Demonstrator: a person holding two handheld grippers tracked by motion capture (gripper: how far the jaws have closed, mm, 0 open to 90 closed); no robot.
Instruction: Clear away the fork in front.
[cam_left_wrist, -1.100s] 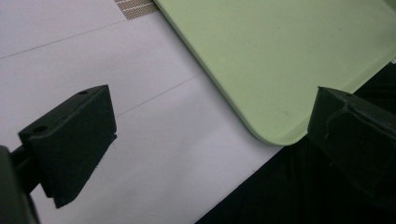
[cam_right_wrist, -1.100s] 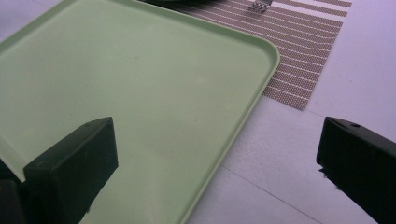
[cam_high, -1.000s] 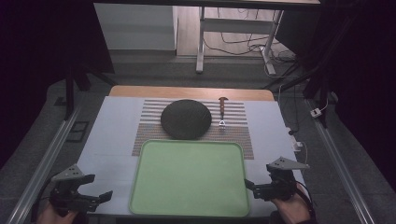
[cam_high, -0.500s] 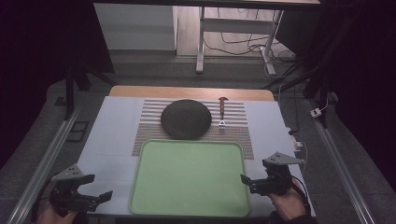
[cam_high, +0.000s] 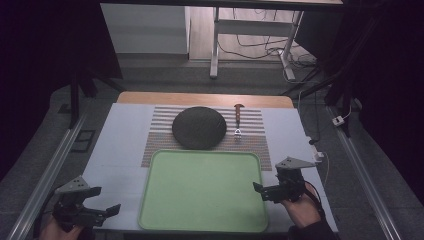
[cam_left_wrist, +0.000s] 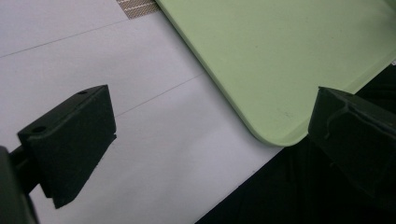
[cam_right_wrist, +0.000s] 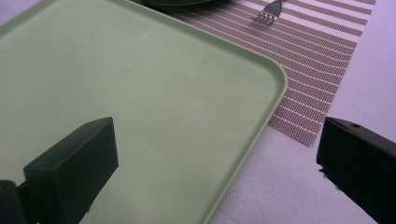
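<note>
The flat, light green plastic tray (cam_high: 202, 190) with round corners lies on the near half of the white table (cam_high: 120, 135). Its far edge sits on a brown and white striped mat (cam_high: 255, 137).

The right gripper (cam_high: 264, 192) hangs just beside the right edge of the tray, near its near right corner. Its jaws are spread wide and hold nothing. In the right gripper view, one black jaw is over the green tray (cam_right_wrist: 140, 93) and the other is over the white table (cam_right_wrist: 289, 186), so the tray's right edge runs between them. I cannot tell if a jaw touches the tray.

The left gripper (cam_high: 109, 212) is at the near left, close to the near left corner of the tray but apart from it. Its jaws are spread wide too, with nothing in them. In the left gripper view, the round corner of the tray (cam_left_wrist: 280, 60) shows between the two jaws.

On the striped mat, far from the tray's middle, sits a round dark grey plate (cam_high: 198, 127). It is just past the far edge of the tray. To the right of the plate lies a small metal fork with a brown handle (cam_high: 238, 120), its prongs pointing near.
</note>
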